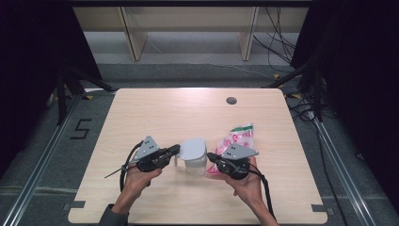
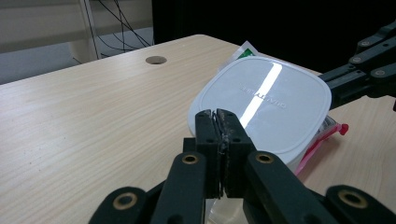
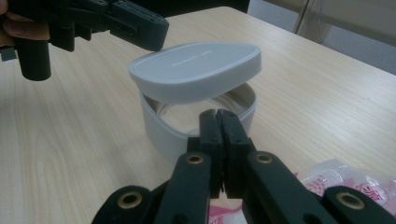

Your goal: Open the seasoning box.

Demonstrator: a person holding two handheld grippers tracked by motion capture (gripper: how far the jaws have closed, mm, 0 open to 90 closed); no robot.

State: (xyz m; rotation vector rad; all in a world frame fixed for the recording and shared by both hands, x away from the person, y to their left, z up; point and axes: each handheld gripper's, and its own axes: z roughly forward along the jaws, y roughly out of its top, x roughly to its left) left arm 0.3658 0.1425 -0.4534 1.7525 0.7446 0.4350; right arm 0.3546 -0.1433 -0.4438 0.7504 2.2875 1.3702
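Left tool (image 2: 219,122) grips lid (image 3: 196,70) edge — right tool (image 3: 219,122) clamps container (image 3: 161,130) rim.

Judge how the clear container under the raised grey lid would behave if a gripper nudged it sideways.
The container looks thin-walled, see-through and empty, so it is probably light and would likely slide on the smooth table rather than tip, being low and wide. Its walls may flex if squeezed. The lid sits lifted at one side, so it probably adds little weight.

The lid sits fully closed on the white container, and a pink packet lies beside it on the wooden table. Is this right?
Not quite. The lid is not closed: it is raised and tilted above the open rim of the white container, as the right gripper view shows. The pink packet does lie beside it on the wooden table.
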